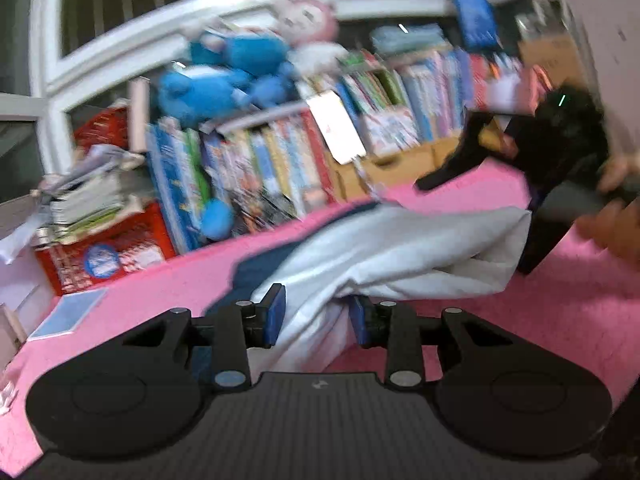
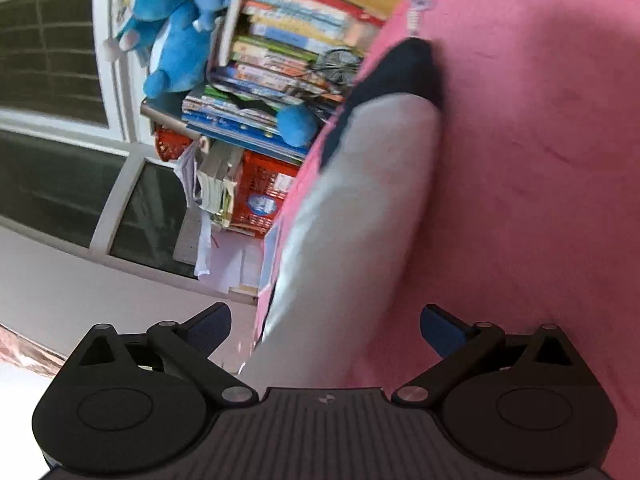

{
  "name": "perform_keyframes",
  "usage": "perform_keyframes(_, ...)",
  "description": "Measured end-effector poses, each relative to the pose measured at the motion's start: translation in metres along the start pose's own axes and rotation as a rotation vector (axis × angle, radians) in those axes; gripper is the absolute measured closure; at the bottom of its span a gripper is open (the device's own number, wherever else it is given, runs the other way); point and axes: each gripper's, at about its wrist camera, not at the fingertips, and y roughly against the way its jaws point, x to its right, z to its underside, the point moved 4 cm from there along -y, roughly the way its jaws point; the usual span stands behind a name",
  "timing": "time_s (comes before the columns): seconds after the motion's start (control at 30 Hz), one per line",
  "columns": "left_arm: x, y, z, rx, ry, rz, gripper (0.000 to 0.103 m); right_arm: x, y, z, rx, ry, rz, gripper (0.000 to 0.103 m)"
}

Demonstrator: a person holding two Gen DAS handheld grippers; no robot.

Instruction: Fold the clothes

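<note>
A white garment with a navy part [image 1: 400, 248] lies stretched across the pink bed surface [image 1: 168, 280]. My left gripper [image 1: 318, 316] is shut on a bunched end of the white cloth, which fills the gap between its blue pads [image 1: 276, 314]. In the right wrist view the same garment [image 2: 360, 200] runs lengthwise away from me, its navy end [image 2: 400, 68] at the far side. My right gripper [image 2: 326, 328] stands wide open over the near end, its pads clear of the cloth. The left wrist view shows it too, held by a hand [image 1: 616, 176].
A crowded bookshelf [image 1: 280, 160] with blue plush toys [image 1: 224, 80] lines the far edge of the bed. A red basket [image 1: 100, 248] and paper stacks sit at its left, under a window. A blue booklet [image 1: 68, 316] lies on the pink surface.
</note>
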Motion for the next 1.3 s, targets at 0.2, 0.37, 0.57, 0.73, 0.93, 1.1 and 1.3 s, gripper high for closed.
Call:
perform_keyframes(0.2, 0.035, 0.025, 0.024, 0.069, -0.176, -0.006, 0.064, 0.030, -0.021, -0.016, 0.072, -0.196, 0.023, 0.060)
perform_keyframes(0.37, 0.058, 0.011, 0.018, 0.083, -0.237, 0.075, 0.051, 0.028, -0.018, -0.007, 0.040, -0.244, 0.018, 0.060)
perform_keyframes(0.57, 0.093, 0.000, 0.016, 0.163, -0.383, 0.112, 0.022, 0.010, -0.019, 0.000, 0.011, -0.224, 0.051, 0.060)
perform_keyframes(0.73, 0.097, -0.035, 0.024, -0.012, -0.297, 0.211, 0.062, 0.004, -0.023, 0.005, -0.007, -0.174, 0.122, 0.060)
perform_keyframes(0.93, 0.074, -0.053, 0.025, -0.123, -0.095, 0.359, 0.064, 0.017, -0.025, -0.024, 0.050, -0.187, 0.199, 0.064)
perform_keyframes(1.1, 0.077, -0.052, 0.026, -0.107, -0.114, 0.339, 0.064, 0.002, -0.036, -0.051, 0.093, -0.122, 0.235, 0.063)
perform_keyframes(1.3, 0.077, -0.047, 0.025, -0.096, -0.111, 0.321, 0.065, -0.001, -0.050, -0.099, 0.151, -0.032, 0.309, 0.063)
